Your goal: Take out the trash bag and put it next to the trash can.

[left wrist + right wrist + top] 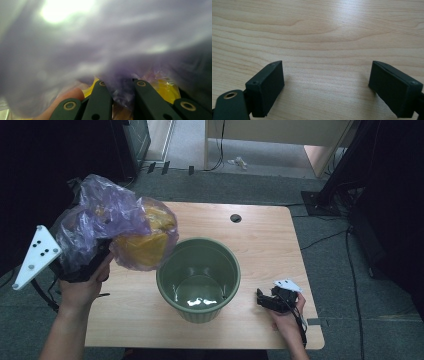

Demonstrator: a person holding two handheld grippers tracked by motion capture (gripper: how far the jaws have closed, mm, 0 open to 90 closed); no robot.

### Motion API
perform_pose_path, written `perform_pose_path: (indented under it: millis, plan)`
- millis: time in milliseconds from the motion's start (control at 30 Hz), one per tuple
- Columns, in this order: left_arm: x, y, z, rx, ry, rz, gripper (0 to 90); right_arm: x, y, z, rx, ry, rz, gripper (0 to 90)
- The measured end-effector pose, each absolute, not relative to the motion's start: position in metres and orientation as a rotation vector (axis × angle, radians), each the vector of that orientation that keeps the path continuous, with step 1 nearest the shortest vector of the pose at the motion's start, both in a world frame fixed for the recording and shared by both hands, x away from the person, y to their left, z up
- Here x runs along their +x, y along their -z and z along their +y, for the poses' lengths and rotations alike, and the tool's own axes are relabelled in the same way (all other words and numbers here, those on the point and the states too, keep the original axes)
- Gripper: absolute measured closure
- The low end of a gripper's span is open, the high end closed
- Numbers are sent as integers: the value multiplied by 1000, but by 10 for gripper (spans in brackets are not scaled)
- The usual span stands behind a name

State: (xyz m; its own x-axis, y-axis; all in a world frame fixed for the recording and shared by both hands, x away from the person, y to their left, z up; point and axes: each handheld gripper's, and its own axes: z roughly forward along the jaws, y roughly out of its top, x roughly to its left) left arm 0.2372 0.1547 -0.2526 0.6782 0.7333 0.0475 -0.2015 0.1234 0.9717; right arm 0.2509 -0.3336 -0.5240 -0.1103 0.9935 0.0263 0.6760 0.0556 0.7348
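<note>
A thin purple plastic bag [107, 217] with something yellow [145, 242] inside hangs above the table's left side, just left of a green bucket [199, 279]. My left gripper [102, 251] is shut on the bag's film; in the left gripper view the jaws pinch the purple bag [120, 92], with yellow contents [166, 88] behind and a fingertip [71, 96] beside them. My right gripper [267, 300] rests low over the table right of the bucket, open, with bare wood [327, 82] between its fingers.
The wooden table [265, 240] has a cable hole [235, 218] near its far edge. The bucket's inside is glossy, with nothing in it. Dark stands and cables lie on the floor to the right [325, 200]; a desk leg stands beyond [206, 145].
</note>
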Motion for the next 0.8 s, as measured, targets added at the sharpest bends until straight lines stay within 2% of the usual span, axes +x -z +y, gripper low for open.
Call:
perform_pose_path:
  millis: [367, 633, 800]
  plan:
    - [240, 260, 169, 1260, -839, 610, 898, 251, 524, -333, 1665, -831, 1840, 118]
    - [264, 303, 166, 1311, -889, 738, 897, 251, 524, -333, 1664, -831, 1840, 118]
    - [285, 337, 156, 1356, -876, 815, 897, 251, 524, -333, 1664, -831, 1840, 118]
